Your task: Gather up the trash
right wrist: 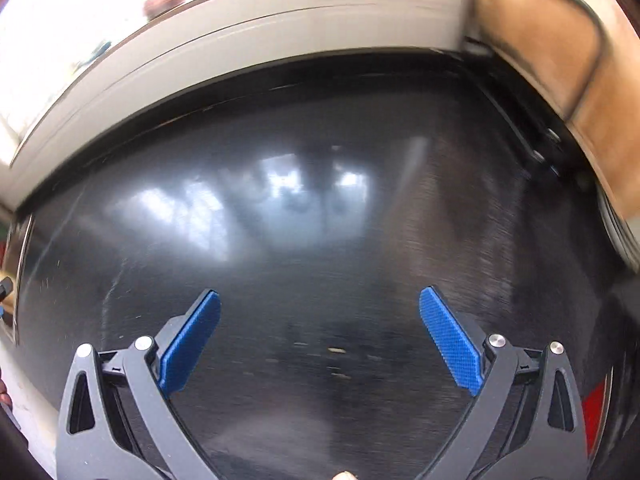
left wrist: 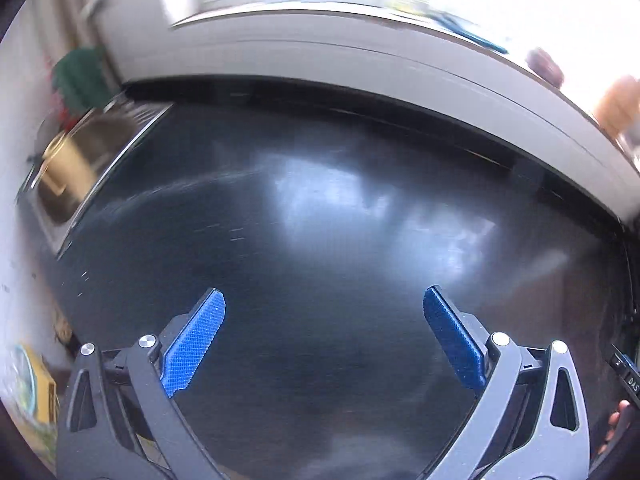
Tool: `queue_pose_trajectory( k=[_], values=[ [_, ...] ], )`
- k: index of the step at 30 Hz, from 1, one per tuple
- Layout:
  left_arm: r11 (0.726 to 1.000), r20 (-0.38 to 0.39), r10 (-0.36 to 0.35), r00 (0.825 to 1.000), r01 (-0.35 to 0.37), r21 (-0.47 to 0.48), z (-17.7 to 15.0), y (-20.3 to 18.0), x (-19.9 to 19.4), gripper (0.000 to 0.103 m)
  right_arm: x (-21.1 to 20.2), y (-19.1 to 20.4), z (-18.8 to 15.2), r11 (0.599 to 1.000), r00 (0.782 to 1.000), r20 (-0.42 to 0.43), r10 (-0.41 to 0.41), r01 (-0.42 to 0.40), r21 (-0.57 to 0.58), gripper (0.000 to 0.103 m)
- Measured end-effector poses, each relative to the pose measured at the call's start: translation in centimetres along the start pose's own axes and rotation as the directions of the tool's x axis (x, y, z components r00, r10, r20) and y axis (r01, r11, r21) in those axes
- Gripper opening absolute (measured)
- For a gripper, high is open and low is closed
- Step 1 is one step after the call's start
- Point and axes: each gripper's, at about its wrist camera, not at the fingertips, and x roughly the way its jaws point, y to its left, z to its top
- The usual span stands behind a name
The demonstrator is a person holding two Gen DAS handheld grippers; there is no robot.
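Both views are blurred by motion. My left gripper [left wrist: 325, 300] is open and empty, with blue pads [left wrist: 196, 340] spread wide over a glossy black countertop [left wrist: 320, 220]. My right gripper [right wrist: 320, 300] is also open and empty over the same black countertop [right wrist: 280, 240]. A few small pale crumbs [right wrist: 336, 350] lie on the counter between the right gripper's fingers. No larger piece of trash shows in either view.
A steel sink [left wrist: 80, 160] with a brass-coloured pot sits at the counter's left end. A white window sill [left wrist: 360, 52] runs along the back. A tan box-like object [right wrist: 560, 60] stands at the right rear. A yellow item [left wrist: 36, 384] lies low left.
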Motion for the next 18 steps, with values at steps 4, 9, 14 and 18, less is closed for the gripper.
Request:
queue_pose_trajectory(
  k=[4,9,14,18],
  values=[
    [0.996,-0.005,-0.05,0.999,0.05,0.073,0.5,-6.0,-0.2,0.097,-0.9,-3.5,0.2,1.0,1.0,0.022,0.012,-0.013,0.025,0.096],
    [0.988,0.001,-0.059,0.998,0.058,0.145,0.4,-10.7,-0.6,0.097,-0.7,-4.8,0.9,0.999,0.999,0.028,0.047,-0.047,0.003,0.096],
    [0.985,0.001,-0.059,0.998,0.058,0.165,-0.2,-13.4,-0.8,0.097,-0.2,-4.6,2.0,0.997,0.998,0.013,0.058,-0.057,-0.055,0.096],
    [0.984,-0.002,-0.057,0.998,0.057,0.169,-0.4,-13.9,-1.1,0.097,-0.1,-4.2,2.2,0.995,0.998,0.004,0.066,-0.065,-0.069,0.096]
  ],
)
